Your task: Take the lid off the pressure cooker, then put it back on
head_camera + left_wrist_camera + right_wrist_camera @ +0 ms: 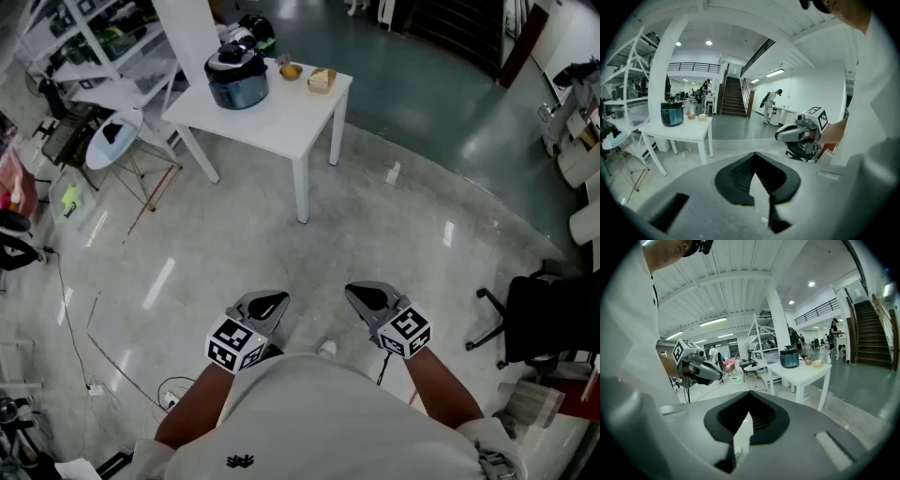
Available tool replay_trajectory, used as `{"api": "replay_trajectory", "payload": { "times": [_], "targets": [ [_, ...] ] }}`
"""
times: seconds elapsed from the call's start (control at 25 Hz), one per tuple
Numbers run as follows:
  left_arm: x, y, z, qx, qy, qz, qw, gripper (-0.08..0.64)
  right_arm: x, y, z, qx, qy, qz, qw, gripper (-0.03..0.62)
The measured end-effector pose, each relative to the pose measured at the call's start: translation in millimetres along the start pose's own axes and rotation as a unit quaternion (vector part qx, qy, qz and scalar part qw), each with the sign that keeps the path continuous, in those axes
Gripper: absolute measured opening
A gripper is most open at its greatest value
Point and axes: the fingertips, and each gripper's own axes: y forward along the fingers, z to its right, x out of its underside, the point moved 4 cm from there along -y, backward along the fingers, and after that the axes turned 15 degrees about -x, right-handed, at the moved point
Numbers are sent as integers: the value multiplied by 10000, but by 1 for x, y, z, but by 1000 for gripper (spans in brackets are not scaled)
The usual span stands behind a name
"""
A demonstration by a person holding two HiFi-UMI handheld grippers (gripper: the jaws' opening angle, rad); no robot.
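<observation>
Left gripper [266,306] and right gripper [367,298], fingers shut and empty, face the apparently lidded pressure cooker [236,75] at eleven o'clock; approach comes first.

Head cam is carried above the person's chest and aimed fwd and steeply down, so the floor [375,216] is seen from high up. The table [281,112] w/ the pressure cooker [236,75] is caught far off at approx. 11 o'clock. The left gripper [272,302] and right gripper [361,295] are framed close in near 6 o'clock.

Left gripper cam is mounted just behind its own jaws and looks along them. The table [689,129] is placed well off at 9 o'clock, the right gripper [787,135] near at 3 o'clock.

Right gripper cam is set likewise. The table [801,371] is seen at 2 o'clock, the left gripper [712,375] at 9 o'clock.

The table and pressure cooker are shared by all three views.
</observation>
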Motion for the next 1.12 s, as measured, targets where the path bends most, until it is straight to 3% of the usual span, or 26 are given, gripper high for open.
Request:
{"api": "replay_trajectory", "payload": {
  "times": [0.4, 0.6, 0.64, 0.72, 0.88, 1.12],
  "targets": [
    [-4, 5, -55, -169, -195, 178, 9995, 6, -17, 57, 22, -168, -113, -71, 9998, 11],
    [-20, 20, -93, 215, 283, 239, 9991, 6, -53, 92, 46, -106, -52, 272, 9996, 14],
    [-26, 21, -105, 302, 313, 282, 9987, 8, -60, 102, 51, -91, -67, 273, 9996, 34],
    [-36, 23, -131, 403, 286, 377, 9981, 6, -76, 124, 65, -22, -108, 251, 9996, 140],
    [-42, 21, -194, 432, 181, 414, 9980, 7, -110, 167, 94, 322, -212, 343, 9987, 178],
    [-38, 14, -274, 512, 339, 355, 9975, 7, -155, 226, 133, 600, -495, 331, 9964, 193]
  ]
}}
